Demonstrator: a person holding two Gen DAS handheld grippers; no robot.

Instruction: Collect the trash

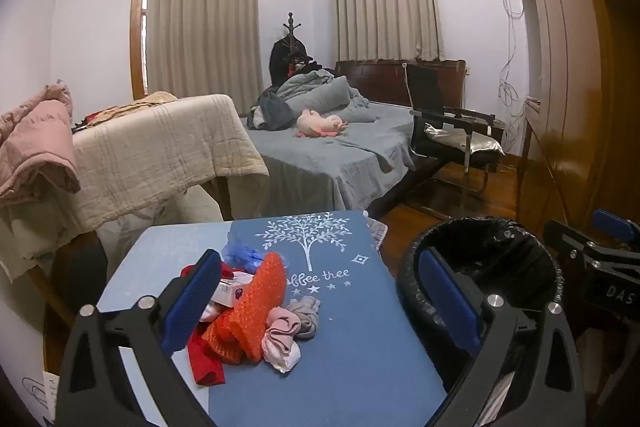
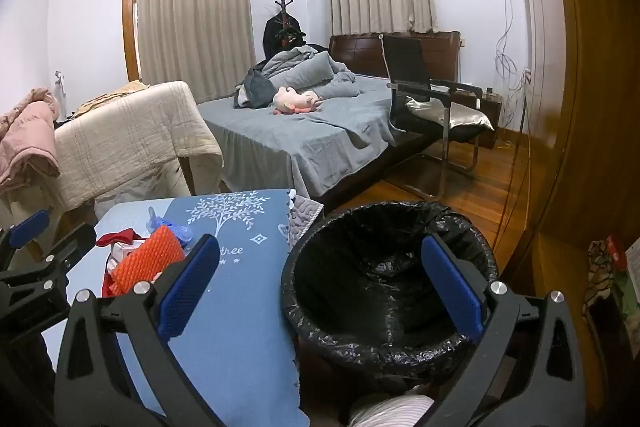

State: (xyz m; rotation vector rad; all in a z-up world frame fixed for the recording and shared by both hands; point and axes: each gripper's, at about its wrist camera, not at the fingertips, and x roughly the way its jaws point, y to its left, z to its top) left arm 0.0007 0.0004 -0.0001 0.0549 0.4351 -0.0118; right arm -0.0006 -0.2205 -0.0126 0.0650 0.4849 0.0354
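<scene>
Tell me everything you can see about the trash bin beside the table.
The trash bin is round and lined with a crinkled, glossy black plastic bag folded over its rim. It stands upright on the wooden floor, at the right edge of the blue-clothed table. What shows of its inside is dark, bare liner. The right hand-held gripper hovers open above its mouth, touching nothing.

The left claw (image 1: 320, 301) is hovering wide apart over the blue worktop (image 1: 352, 359), the trash pile (image 1: 248, 307) lying lower left of centre, the black-lined bin (image 1: 480, 267) sitting lower right
</scene>
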